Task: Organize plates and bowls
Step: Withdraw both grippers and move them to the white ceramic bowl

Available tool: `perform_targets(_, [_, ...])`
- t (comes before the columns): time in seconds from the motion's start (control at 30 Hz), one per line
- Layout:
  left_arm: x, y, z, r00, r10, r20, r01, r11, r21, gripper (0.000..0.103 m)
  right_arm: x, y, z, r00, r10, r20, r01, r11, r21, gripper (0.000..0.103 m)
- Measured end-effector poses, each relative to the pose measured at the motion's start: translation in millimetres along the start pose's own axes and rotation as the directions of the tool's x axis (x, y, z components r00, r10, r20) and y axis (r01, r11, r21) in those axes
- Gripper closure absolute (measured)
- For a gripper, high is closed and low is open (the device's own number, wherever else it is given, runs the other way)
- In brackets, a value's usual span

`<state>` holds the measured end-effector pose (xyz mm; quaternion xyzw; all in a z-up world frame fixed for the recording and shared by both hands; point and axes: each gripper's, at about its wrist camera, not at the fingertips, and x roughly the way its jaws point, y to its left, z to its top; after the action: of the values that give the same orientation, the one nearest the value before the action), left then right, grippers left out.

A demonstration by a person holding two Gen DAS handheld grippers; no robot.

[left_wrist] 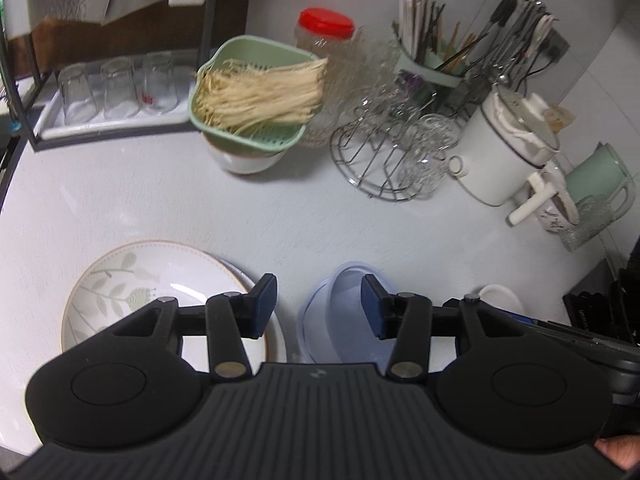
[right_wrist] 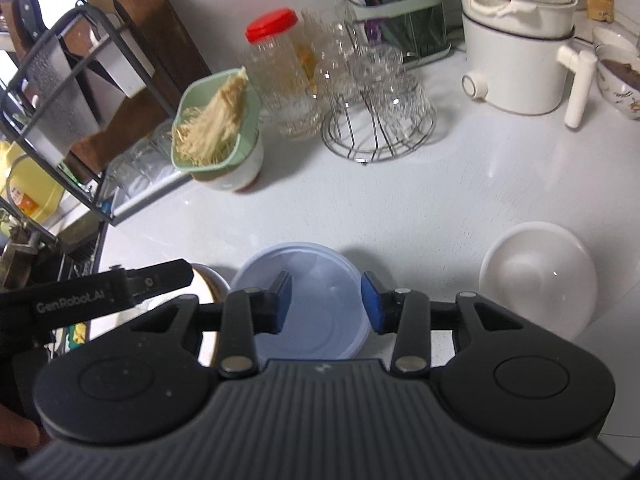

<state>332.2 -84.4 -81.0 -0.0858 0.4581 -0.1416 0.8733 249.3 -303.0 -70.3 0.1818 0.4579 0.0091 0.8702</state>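
A leaf-patterned plate [left_wrist: 132, 292] lies on the white counter at lower left of the left wrist view, stacked on another plate whose rim shows. A pale blue bowl [left_wrist: 340, 312] sits beside it, to the right; it also shows in the right wrist view [right_wrist: 316, 300]. A white bowl [right_wrist: 538, 276] sits to the right of the blue bowl. My left gripper [left_wrist: 319, 306] is open and empty above the gap between plate and blue bowl. My right gripper [right_wrist: 326, 302] is open and empty just above the blue bowl. The left gripper's body [right_wrist: 104, 292] shows at left in the right wrist view.
A green strainer of enoki mushrooms [left_wrist: 256, 96] sits on a white bowl at the back. Nearby stand a wire rack of glass cups [left_wrist: 400, 148], a red-lidded jar [left_wrist: 326, 30], a utensil holder [left_wrist: 436, 52], a white pot [right_wrist: 520, 52], a glass tray [left_wrist: 116, 92] and a dish rack [right_wrist: 52, 92].
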Motion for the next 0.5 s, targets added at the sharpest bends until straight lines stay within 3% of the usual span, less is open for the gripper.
perform_targets(0.5, [-38,-9,-1,0.995,-0.088,0.039,0.084,0.992,0.093,0.051,-43,17,-17,0.990,-0.046,0.131,0.045,0.999,0.013,0.061])
